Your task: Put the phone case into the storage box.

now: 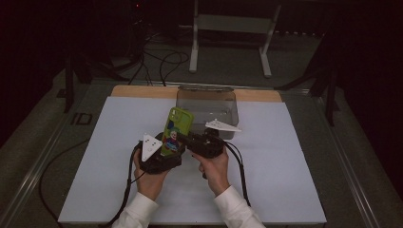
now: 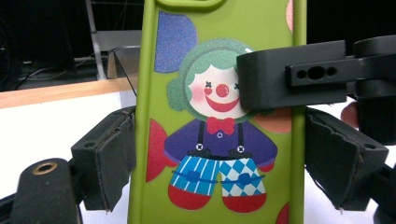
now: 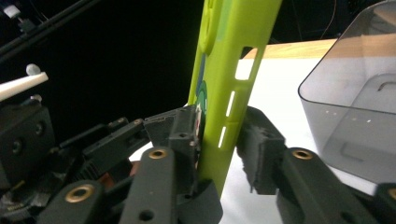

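Note:
A lime-green phone case (image 1: 177,128) with a clown print stands upright over the white mat. My left gripper (image 1: 171,149) is shut on it. In the left gripper view its pads press the two long side edges of the case (image 2: 215,140) at the lower half. My right gripper (image 1: 183,138) comes in from the right, with one black finger (image 2: 280,79) lying over the clown's face. In the right gripper view the case (image 3: 233,70) is seen edge-on between the jaws of my right gripper (image 3: 219,140), one pad on the printed face and one on the back.
A clear grey plastic bin (image 1: 206,107) stands just behind the case on the white mat (image 1: 285,156); it shows at the right (image 3: 355,107) in the right gripper view. A wooden strip (image 1: 142,91) edges the mat's far side. A white stand's legs (image 1: 195,42) rise beyond.

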